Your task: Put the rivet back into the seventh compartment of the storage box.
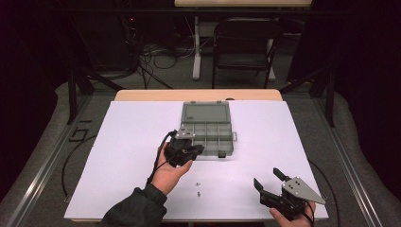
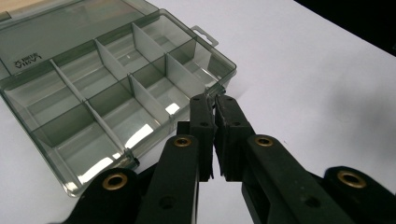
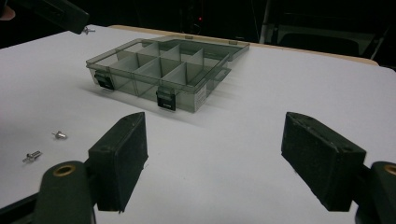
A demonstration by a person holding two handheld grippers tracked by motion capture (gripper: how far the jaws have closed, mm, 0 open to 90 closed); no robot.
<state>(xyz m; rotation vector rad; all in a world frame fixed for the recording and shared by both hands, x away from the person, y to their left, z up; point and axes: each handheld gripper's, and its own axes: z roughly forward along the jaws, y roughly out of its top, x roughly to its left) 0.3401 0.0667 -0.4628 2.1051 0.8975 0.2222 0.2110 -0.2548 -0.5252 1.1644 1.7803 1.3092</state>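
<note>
An open grey organiser box (image 1: 208, 134) lies mid-table, lid (image 1: 206, 113) folded back, its compartments (image 2: 116, 88) looking bare. My left gripper (image 1: 197, 149) hovers by the box's front-left corner with its jaws pressed together (image 2: 215, 100). In the right gripper view a small silvery screw (image 3: 88, 31) pokes out of its tip (image 3: 70, 21). Two more loose screws (image 1: 198, 188) lie on the white table in front of the box, the nearer one (image 3: 31, 156) beside the other (image 3: 59, 135). My right gripper (image 1: 267, 178) rests near the front right edge, jaws wide apart (image 3: 215, 158) with nothing between them.
The white tabletop (image 1: 142, 142) has open room left and right of the box. The box has two dark latches (image 3: 166, 99) on its front wall and a side tab (image 1: 235, 137). A chair (image 1: 243, 47) and cables stand beyond the far edge.
</note>
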